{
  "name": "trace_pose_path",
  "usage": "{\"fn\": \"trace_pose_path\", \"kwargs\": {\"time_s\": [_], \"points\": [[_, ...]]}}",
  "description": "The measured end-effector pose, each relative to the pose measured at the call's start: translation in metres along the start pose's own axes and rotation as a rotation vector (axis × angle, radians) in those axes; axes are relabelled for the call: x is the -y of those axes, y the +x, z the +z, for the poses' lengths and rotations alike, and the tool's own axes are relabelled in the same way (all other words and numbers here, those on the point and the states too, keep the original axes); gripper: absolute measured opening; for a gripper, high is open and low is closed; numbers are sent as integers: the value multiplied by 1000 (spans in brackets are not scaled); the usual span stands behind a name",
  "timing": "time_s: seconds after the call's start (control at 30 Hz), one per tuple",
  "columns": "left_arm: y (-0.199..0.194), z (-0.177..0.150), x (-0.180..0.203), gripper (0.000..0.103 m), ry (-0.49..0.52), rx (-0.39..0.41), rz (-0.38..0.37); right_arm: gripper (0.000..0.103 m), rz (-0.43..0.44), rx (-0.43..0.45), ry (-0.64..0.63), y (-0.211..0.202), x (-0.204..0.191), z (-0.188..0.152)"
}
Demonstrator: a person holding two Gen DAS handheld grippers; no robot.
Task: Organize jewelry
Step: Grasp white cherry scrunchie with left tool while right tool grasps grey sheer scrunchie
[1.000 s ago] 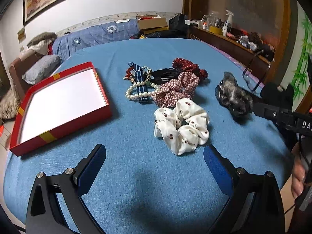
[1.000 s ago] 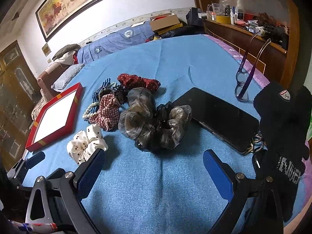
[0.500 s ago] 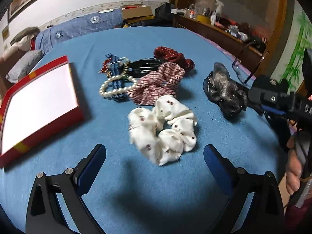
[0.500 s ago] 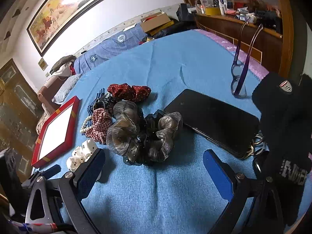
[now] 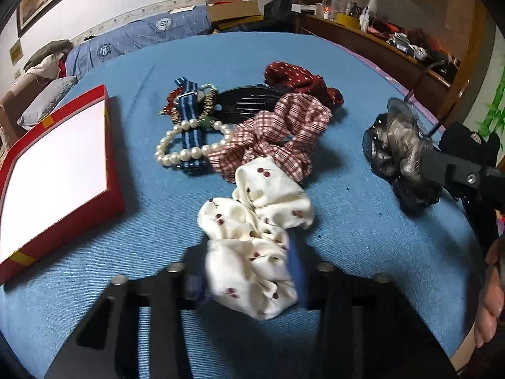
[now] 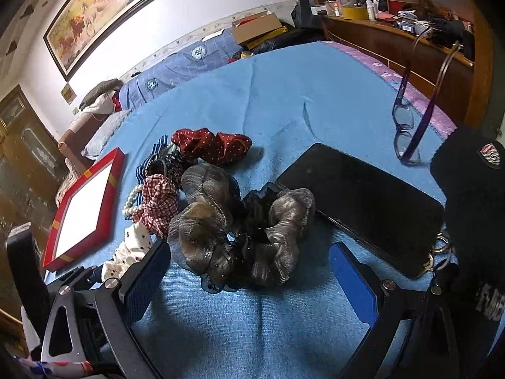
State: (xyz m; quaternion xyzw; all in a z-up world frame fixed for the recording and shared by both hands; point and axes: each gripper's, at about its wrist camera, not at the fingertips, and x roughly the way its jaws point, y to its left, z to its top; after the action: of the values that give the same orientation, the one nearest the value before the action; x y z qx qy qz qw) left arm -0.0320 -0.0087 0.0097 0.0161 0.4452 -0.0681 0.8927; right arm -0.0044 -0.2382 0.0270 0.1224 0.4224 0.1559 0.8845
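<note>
Hidden: the left gripper [image 5: 249, 279] has its blue pads blurred and partly covered by the white cherry-print scrunchie [image 5: 252, 240]; the black hair clip [image 5: 246, 102] lies half under the plaid scrunchie [image 5: 277, 135].
Cut off: the red box [image 5: 60, 170] runs past the left edge of the left wrist view; the black knit hat [image 6: 473, 208] is cropped at the right of the right wrist view.
Left gripper: clenched on the near half of the white cherry-print scrunchie, whose far half rests on the blue cloth [image 5: 347, 237].
Right gripper [image 6: 249, 281]: released, jaws wide, hovering just short of the grey-and-black organza scrunchie [image 6: 240, 227].
Change: half a second ago the left gripper stood wide apart short of the white scrunchie — now it has closed around it; the right gripper has kept its spread.
Other jewelry: pearl bracelet [image 5: 189, 145] across a striped blue band [image 5: 191, 126], red dotted scrunchie [image 5: 300, 80] behind.
Surface: a bed under blue cloth — phone [image 6: 363, 202] and purple glasses [image 6: 407, 135] lie to the right.
Room: framed horse painting [image 6: 101, 9] on a white wall, cluttered wooden shelf [image 6: 394, 31].
</note>
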Motion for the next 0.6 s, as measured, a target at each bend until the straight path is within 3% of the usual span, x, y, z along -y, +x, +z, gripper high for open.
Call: {"fn": "trace_pose_path", "kwargs": {"time_s": [0.07, 0.23, 0.27, 0.4, 0.6], "points": [[-3, -1, -4, 23, -24, 16, -24, 102, -5, -3, -3, 3, -1, 0], [-11, -5, -10, 22, -46, 44, -32, 102, -13, -15, 8, 18, 0, 0], [-12, -5, -11, 22, -48, 44, -34, 97, -16, -18, 6, 20, -1, 0], [-15, -6, -16, 22, -61, 51, -36, 44, -4, -65, -35, 32, -8, -6], [-23, -5, -25, 22, -89, 76, -37, 36, -27, 17, -112, 14, -22, -9]]}}
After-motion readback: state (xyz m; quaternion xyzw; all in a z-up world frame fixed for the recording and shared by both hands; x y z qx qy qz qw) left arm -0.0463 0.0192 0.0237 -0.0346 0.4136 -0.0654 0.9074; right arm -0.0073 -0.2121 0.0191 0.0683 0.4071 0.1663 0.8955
